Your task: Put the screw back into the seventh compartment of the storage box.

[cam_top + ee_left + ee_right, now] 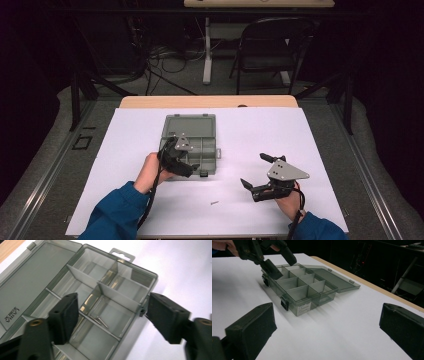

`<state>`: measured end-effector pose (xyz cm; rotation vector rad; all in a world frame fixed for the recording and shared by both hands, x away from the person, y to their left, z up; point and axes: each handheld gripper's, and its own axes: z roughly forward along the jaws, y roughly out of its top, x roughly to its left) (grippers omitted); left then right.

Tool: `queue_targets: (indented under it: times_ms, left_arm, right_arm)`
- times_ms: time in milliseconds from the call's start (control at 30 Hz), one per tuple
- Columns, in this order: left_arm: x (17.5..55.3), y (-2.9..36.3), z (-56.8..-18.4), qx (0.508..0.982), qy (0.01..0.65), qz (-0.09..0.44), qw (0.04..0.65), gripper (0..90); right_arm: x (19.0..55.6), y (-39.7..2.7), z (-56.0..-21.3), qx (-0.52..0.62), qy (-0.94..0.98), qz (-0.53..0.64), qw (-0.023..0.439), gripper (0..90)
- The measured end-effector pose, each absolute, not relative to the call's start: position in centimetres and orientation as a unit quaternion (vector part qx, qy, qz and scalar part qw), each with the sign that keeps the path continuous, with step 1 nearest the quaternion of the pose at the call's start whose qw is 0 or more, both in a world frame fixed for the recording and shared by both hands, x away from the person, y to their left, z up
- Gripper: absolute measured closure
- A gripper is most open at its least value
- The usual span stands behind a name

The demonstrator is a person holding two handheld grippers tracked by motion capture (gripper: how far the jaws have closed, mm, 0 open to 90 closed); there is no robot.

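Observation:
A grey see-through compartment box lies on the white sheet with its lid folded flat on the far side. My left gripper hangs over the box's near left corner, open, its jaws straddling one compartment. Two small metal screws lie on that compartment's floor, apart from both pads. From the right gripper view the left gripper hovers just above the box. My right gripper rests to the right of the box, open and holding nothing.
One loose screw lies on the white sheet near the front edge, between the two hands. The wooden table edge runs along the back. A folding chair and cables stand beyond the table.

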<state>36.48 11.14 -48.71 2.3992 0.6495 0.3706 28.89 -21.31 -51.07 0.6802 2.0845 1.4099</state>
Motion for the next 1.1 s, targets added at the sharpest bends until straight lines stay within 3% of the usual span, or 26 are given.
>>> queue_targets:
  times_ms: [367,1100]
  left_arm:
    - [34.6,10.3,-48.3,0.912,0.221,0.138,0.315,11.5]
    - [32.5,8.2,-49.7,0.930,0.184,0.120,0.294,3.0]
  right_arm:
    - [29.0,-21.2,-51.2,0.253,0.764,0.529,0.269,0.0]
    - [28.9,-21.1,-51.2,0.253,0.763,0.531,0.270,0.0]
